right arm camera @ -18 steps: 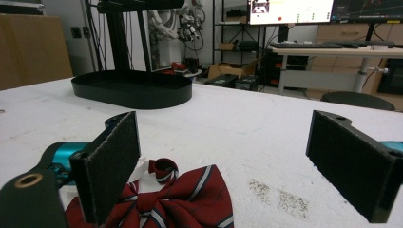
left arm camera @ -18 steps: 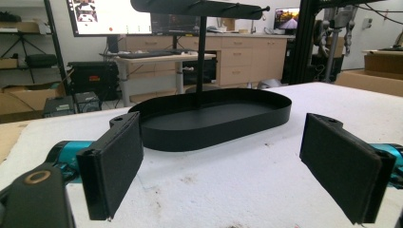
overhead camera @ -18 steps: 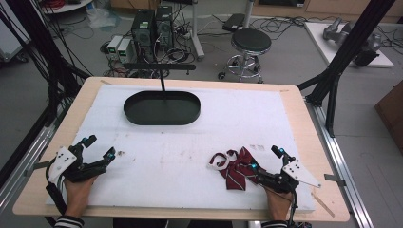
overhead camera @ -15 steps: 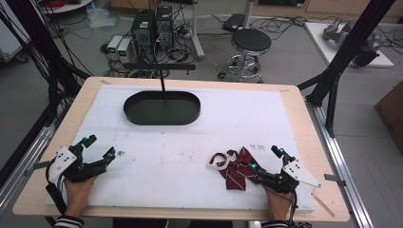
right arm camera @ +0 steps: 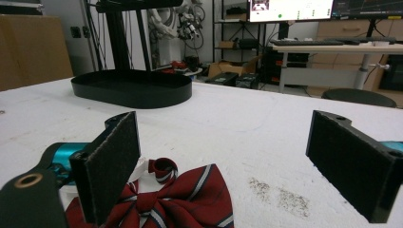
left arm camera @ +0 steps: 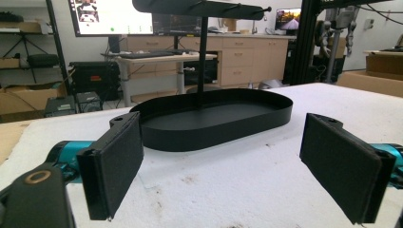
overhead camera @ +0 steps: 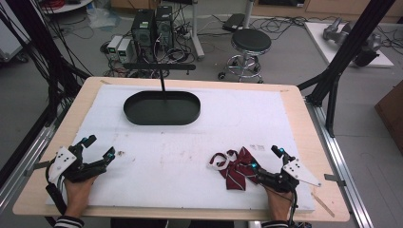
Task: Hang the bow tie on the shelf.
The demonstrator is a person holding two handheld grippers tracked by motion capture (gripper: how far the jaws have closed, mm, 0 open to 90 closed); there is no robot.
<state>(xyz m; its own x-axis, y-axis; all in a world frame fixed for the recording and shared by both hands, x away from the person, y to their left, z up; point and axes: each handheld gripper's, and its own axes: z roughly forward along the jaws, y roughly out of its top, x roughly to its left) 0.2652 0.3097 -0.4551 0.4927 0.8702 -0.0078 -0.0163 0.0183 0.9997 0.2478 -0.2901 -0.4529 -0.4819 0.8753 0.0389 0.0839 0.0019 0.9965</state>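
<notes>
A dark red striped bow tie with a white strap lies on the white foam mat, front right. In the right gripper view the bow tie sits low between the jaws, nearer the left one. My right gripper rests just right of it, open, with nothing held between its pads. My left gripper stands open at the front left, empty, and faces the black oval tray. That tray sits at the back of the mat with a thin post rising from it.
A white foam mat covers the wooden table. A black T-shaped stand rises from the tray. A small wooden stick lies at the front right corner. Dark speckles mark the mat by the right jaw.
</notes>
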